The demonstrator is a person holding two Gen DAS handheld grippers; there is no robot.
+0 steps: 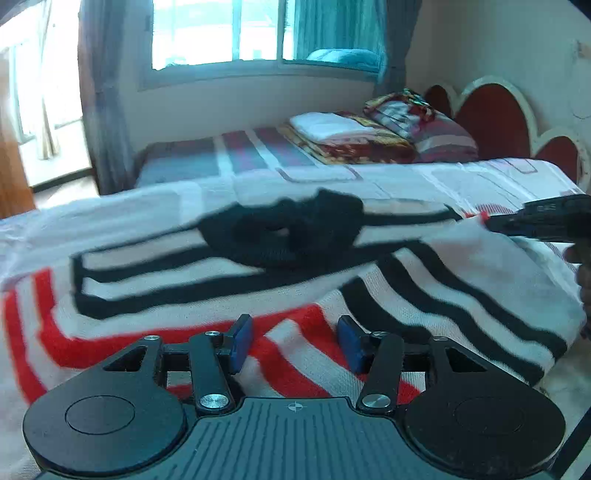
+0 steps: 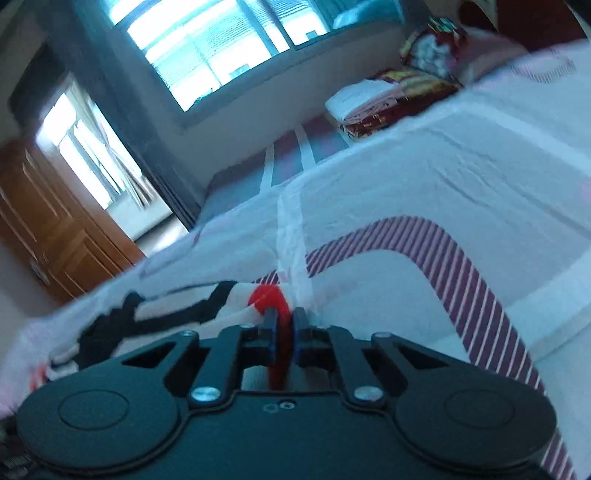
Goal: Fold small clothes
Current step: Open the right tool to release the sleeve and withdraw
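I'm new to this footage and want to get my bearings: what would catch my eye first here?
The striped sweater, white with bold red and black bands and a black collar, spread across the bed in front of both cameras. The right gripper is shut on its red edge, while the left gripper hangs open over the red stripes. Behind, a bright window and folded blankets by the red headboard.

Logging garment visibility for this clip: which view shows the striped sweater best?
The left wrist view: the striped sweater lies spread across the bed, with its black collar and red and black stripes visible. The right wrist view shows only a blurred edge of it, with a red fold clamped in the right gripper.
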